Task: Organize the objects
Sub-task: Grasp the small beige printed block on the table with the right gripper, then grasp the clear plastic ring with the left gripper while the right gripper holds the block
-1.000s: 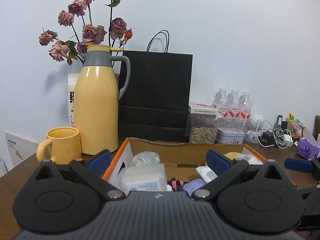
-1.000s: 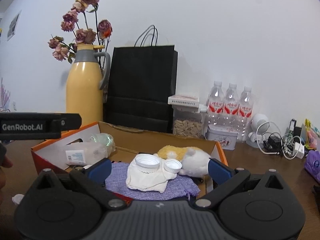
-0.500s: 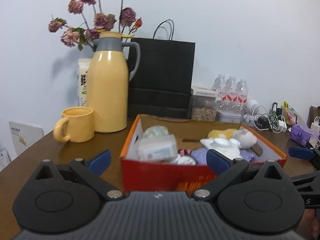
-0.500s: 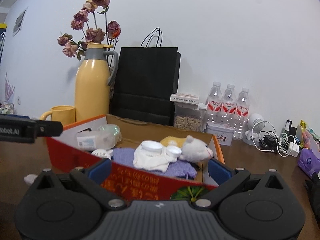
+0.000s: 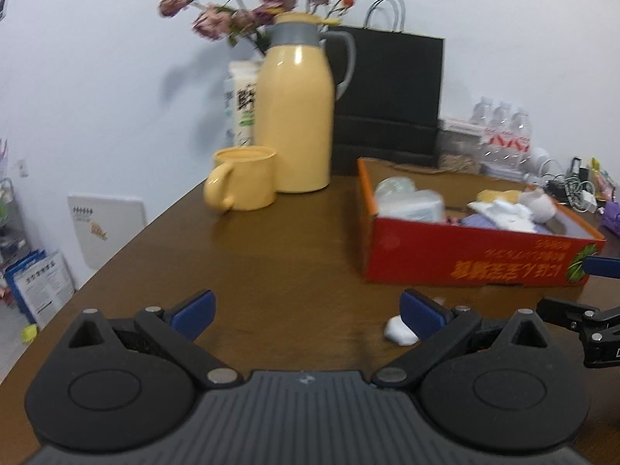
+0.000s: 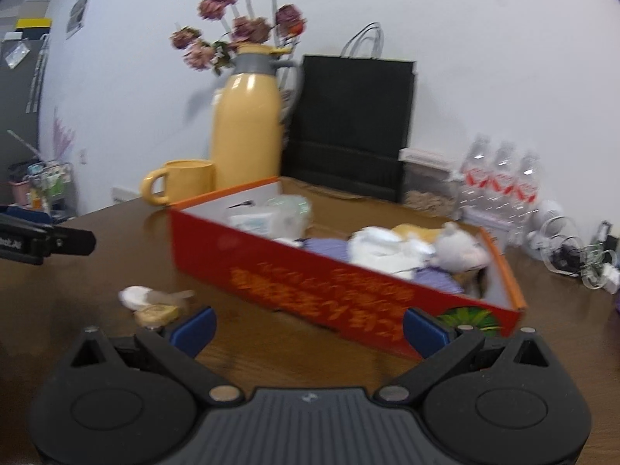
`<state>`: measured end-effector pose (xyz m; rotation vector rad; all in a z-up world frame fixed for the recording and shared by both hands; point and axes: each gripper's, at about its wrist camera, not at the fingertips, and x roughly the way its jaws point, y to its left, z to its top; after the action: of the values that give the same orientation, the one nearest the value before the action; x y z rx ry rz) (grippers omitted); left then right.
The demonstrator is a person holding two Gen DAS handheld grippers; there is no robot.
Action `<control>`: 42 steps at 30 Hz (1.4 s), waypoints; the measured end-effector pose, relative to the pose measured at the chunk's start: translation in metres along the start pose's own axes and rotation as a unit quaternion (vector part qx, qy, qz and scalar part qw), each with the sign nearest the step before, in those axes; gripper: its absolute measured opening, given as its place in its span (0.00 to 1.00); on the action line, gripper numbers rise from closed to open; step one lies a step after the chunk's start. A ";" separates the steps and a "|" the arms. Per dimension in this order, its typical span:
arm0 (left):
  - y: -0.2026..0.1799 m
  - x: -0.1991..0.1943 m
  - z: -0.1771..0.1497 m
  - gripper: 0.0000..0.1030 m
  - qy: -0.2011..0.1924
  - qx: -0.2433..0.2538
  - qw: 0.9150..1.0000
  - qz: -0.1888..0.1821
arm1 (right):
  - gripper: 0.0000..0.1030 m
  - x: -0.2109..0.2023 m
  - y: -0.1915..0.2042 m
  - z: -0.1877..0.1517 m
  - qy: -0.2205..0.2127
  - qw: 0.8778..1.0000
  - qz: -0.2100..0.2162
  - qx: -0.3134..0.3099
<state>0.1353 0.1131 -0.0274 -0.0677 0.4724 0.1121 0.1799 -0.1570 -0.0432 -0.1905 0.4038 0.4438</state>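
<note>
Left wrist view puts your left gripper (image 5: 306,312) low over the brown table (image 5: 271,240), fingers spread wide with nothing between them. The small white piece (image 5: 399,331) lies on the bare wood right against the inner side of that gripper's right fingertip, near and to the right of centre. It is blurred, so what it is I cannot tell.

In the right wrist view your right gripper (image 6: 308,327) is likewise spread and empty. There the same white piece (image 6: 135,296) sits off to the left, beyond the left fingertip, with a tan round item (image 6: 157,313) touching or just beside it on the near side. The red box (image 6: 329,283) stands ahead of this gripper, its long side running from near right to far left, already holding a plush toy (image 6: 461,250), a white cloth (image 6: 381,250), a purple cloth (image 6: 329,248) and a clear packet (image 6: 271,219).

So the loose pieces lie between your two grippers, in front of the box's near wall. The left gripper looks the closer one: the white piece is almost inside its span, needing only a small shift to the right to centre it. For the right gripper it would mean a longer swing left. Any long axis of the pieces is too blurred to judge; they look roughly round and flat, so come down low.
</note>
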 end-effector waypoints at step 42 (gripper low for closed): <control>0.033 0.028 -0.016 1.00 0.067 -0.076 0.995 -0.016 | 0.26 0.013 0.038 0.004 0.026 0.998 0.059 0.026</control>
<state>0.1489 0.1473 -0.0555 -0.2329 0.5965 0.1128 0.1746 -0.1172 -0.0480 -0.1277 0.4797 0.5454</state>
